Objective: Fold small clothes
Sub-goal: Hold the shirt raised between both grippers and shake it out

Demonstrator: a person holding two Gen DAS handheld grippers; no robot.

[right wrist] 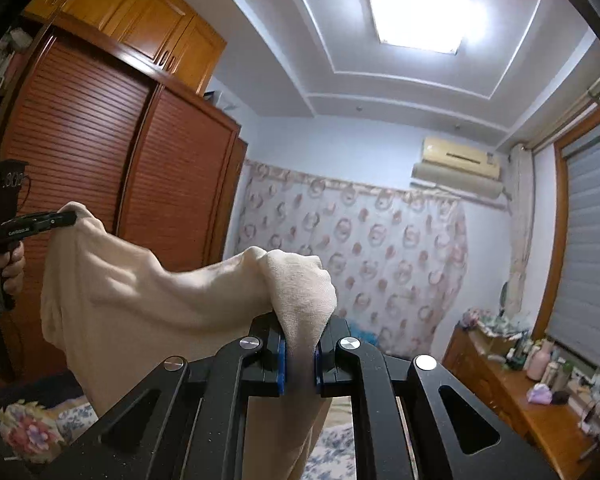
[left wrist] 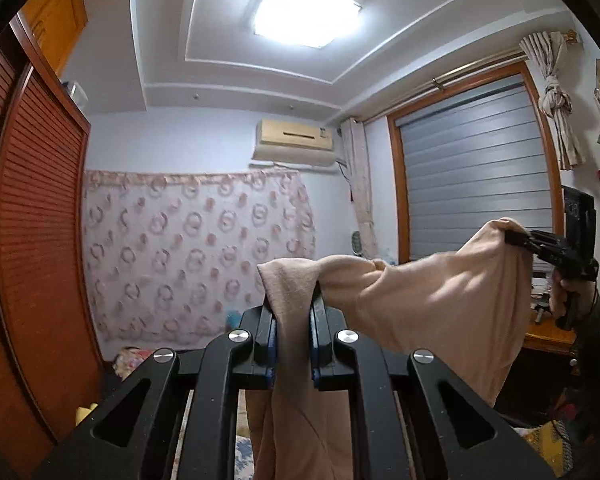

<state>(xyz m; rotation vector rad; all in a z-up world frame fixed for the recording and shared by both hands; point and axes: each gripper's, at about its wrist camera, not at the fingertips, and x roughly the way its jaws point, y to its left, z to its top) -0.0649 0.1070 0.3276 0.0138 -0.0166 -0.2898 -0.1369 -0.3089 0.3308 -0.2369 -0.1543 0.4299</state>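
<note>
Bedroom walls in pale lilac fill both wrist views, under a stepped white ceiling.

Nearest the lens in the left wrist view, the left gripper (left wrist: 294, 312) is clenched on a bunched edge of the beige garment (left wrist: 440, 304), its blue pads (left wrist: 274, 344) pressing the cloth from both sides. From this pinch the fabric hangs down between the black arms at bottom centre and stretches toward the right of the frame, where the right gripper (left wrist: 514, 236) bites its far corner, gripped by a hand (left wrist: 568, 292).

In the right wrist view the right gripper (right wrist: 302, 340) is likewise clamped on a wad of the same garment (right wrist: 148, 296), which bulges over the fingertips and sags away to the left. At middle left the left gripper (right wrist: 66, 218) pinches the other corner, so the cloth hangs in the air between the two tools.

Behind it stands a reddish louvered wardrobe (right wrist: 120, 168) on the left. Lower right holds a wooden dresser (right wrist: 512, 392) crowded with bottles. On the far wall hang a circle-patterned curtain (right wrist: 360, 256) and an air conditioner (right wrist: 458, 164) above it. A grey-blinded window (left wrist: 476, 184) sits at right, and a bright ceiling lamp (left wrist: 306, 10) glows at top.
</note>
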